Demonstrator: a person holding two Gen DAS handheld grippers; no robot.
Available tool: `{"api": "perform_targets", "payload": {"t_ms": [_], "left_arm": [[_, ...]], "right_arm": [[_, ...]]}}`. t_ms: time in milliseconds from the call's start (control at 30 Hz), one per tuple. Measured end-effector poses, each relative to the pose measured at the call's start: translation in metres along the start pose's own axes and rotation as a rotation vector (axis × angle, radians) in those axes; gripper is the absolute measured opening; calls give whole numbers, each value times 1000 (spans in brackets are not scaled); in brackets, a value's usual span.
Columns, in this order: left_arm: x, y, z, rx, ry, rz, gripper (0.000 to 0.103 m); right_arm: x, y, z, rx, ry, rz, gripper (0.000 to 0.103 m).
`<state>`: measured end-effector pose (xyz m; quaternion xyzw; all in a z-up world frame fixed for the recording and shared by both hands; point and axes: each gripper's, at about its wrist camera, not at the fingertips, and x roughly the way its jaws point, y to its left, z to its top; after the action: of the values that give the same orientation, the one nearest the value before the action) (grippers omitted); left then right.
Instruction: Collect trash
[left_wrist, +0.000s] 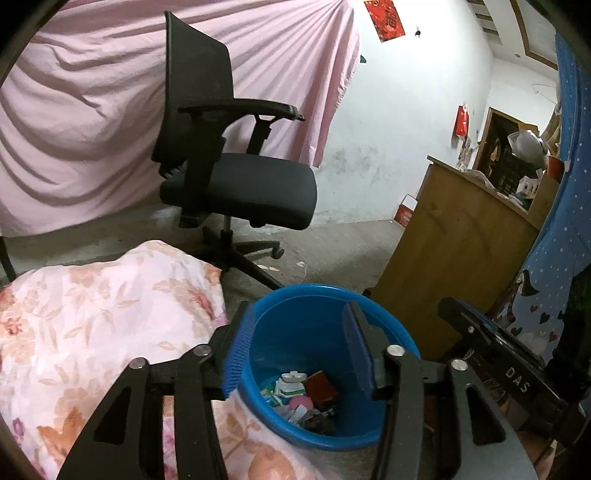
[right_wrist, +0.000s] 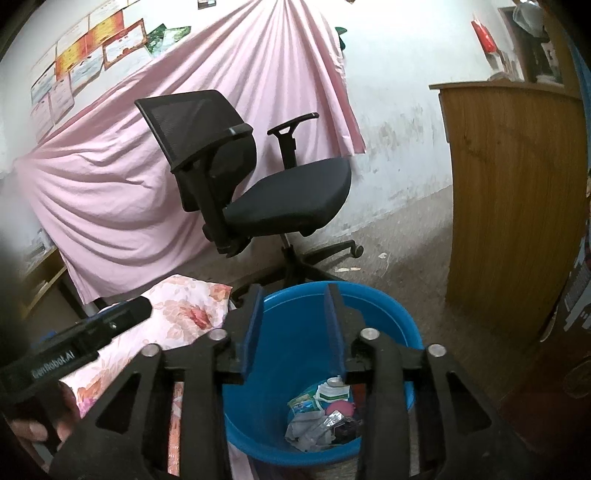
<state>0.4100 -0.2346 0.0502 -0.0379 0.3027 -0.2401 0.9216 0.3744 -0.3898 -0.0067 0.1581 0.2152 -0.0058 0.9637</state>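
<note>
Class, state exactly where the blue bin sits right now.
In both wrist views the blue bin stands on the floor low in the centre, beside the floral bedding, in front of the black office chair, left of the wooden cabinet.

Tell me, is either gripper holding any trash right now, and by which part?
Nothing is held. The left gripper and right gripper both hang open and empty above the blue bin, with the trash lying at its bottom.

The round blue plastic bin (left_wrist: 291, 314) looks smooth and slightly glossy. Crumpled paper and foil wrappers (right_wrist: 317, 417) lie inside it. The black office chair (right_wrist: 288, 199) has a mesh back and a matt cloth seat. The pink sheet (left_wrist: 92, 110) is soft creased cloth, the brown cabinet (right_wrist: 513, 184) grained wood, and the grey floor (left_wrist: 332, 251) rough concrete.
</note>
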Motion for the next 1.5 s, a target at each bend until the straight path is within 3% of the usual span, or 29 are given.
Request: {"api": "perform_targets", "payload": {"t_ms": [200, 533, 1033, 1500], "left_arm": [[-33, 8, -7, -4, -47, 33, 59], [-106, 17, -48, -20, -151, 71, 91], [-214, 11, -118, 2, -266, 172, 99], [-295, 19, -180, -35, -311, 259, 101]], "right_arm": [[-23, 9, -9, -75, -16, -18, 78], [-80, 31, -50, -162, -72, 44, 103], [-176, 74, -95, -216, -170, 82, 103], [-249, 110, -145, -214, -217, 68, 103]]}}
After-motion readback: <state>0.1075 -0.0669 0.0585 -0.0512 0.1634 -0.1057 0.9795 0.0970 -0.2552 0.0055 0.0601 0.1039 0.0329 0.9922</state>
